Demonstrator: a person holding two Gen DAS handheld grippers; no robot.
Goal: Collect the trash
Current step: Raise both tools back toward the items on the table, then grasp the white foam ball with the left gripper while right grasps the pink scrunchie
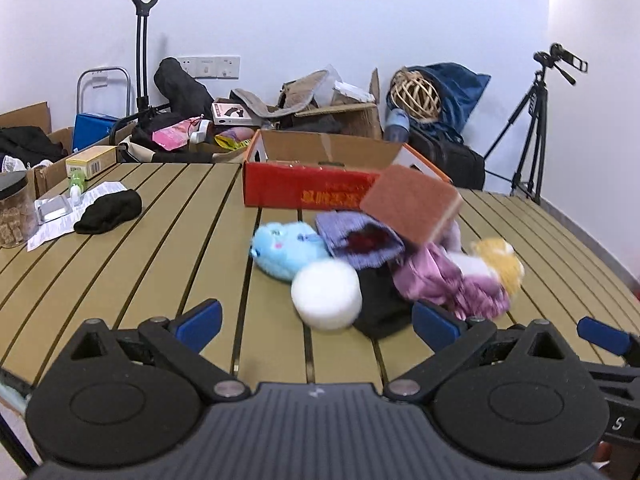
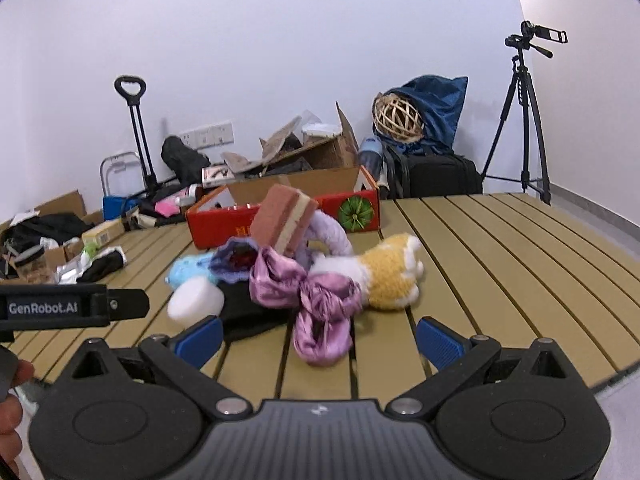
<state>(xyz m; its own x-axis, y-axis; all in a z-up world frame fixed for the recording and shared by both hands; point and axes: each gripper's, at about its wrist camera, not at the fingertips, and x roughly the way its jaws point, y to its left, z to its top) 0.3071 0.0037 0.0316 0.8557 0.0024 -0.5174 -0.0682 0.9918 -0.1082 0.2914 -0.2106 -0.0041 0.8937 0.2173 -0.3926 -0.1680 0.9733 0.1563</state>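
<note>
Both the left gripper (image 1: 316,320) and right gripper (image 2: 318,338) are spread wide and hold nothing. The pile (image 2: 304,284) sits mid-frame on the table (image 2: 500,264), sponge (image 2: 286,218) on top. Behind it, the red box (image 2: 360,210) looks empty, so collecting seems barely begun.

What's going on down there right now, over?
Both grippers open, holding nothing. Pile of soft items on table, sponge on top. Red box behind, path unobstructed.

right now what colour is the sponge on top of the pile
The sponge has reddish-brown faces with a cream layer sandwiched between; the right wrist view shows it best.
</note>
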